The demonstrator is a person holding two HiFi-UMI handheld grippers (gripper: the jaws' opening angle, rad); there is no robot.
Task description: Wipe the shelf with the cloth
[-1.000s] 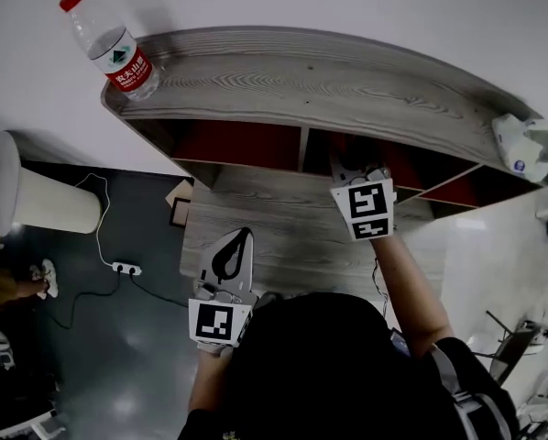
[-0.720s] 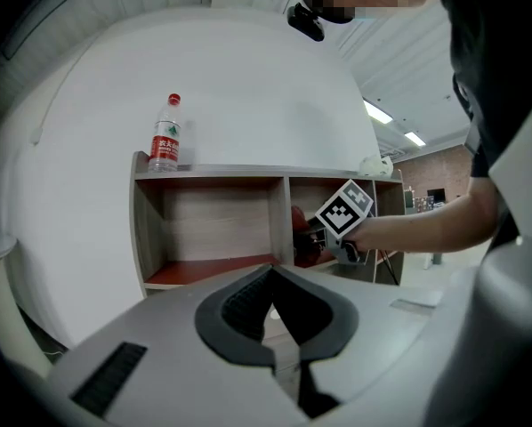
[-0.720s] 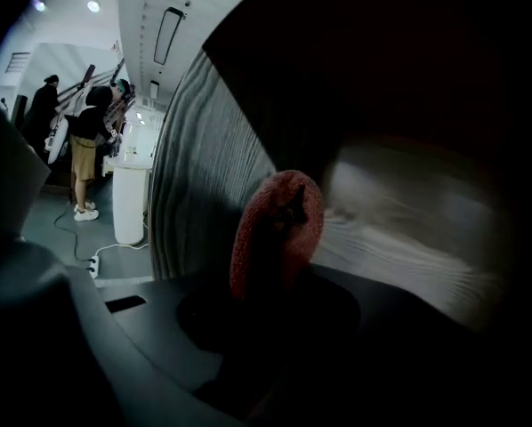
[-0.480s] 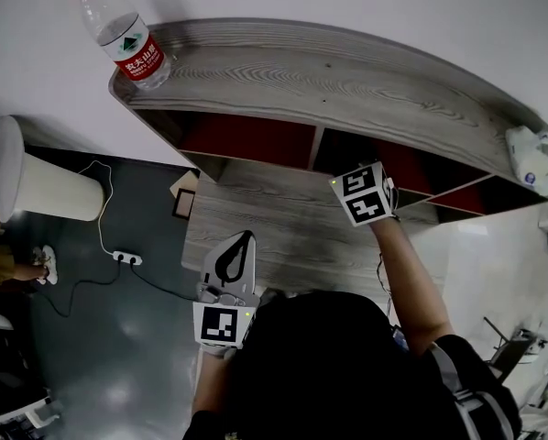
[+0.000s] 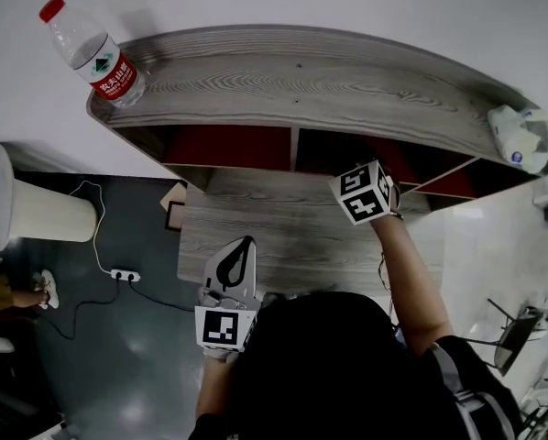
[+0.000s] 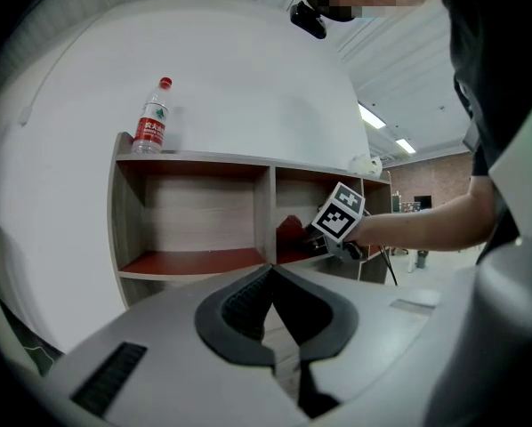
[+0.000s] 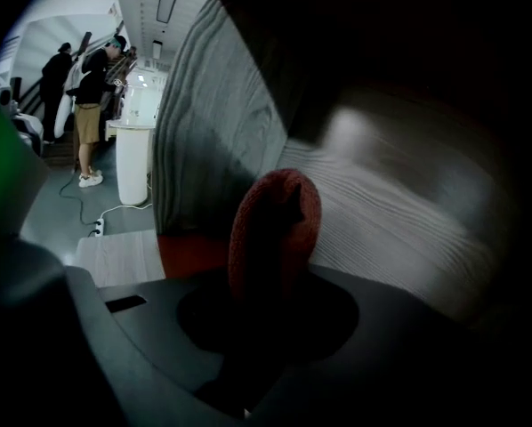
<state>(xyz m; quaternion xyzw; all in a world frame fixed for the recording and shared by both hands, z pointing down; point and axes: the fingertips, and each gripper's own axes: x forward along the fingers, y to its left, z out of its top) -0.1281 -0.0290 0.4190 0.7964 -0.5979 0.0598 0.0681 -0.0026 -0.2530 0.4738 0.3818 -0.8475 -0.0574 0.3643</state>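
Reaching into the right compartment of the shelf (image 5: 301, 71) in the head view, the right claw (image 5: 364, 186) is showing only its marker cube and the forearm behind it, its tips sitting out of sight under the top board. The left claw (image 5: 240, 250) is hovering nearer the person, over the grey wood-grain surface (image 5: 256, 214), well apart from the shelf. A water bottle (image 5: 91, 53) is standing at the far left end of the top board, and a white object (image 5: 521, 136) is lying at its right end.

Looking from the left gripper view, the left claw is staying clenched on nothing, its tips meeting. Beyond them the cloth (image 6: 290, 229), a red bunch, is resting just right of the divider (image 6: 263, 216) in the right compartment, at the front of the right claw.

Looking from the right gripper view, the right claw is grasping the cloth, which is sticking up between its jaws as a rounded red fold. A grey wood-grain panel (image 7: 213, 123) is standing close behind it, with the red shelf board (image 7: 190, 252) beneath. Two people (image 7: 88, 105) are standing far off on the left.
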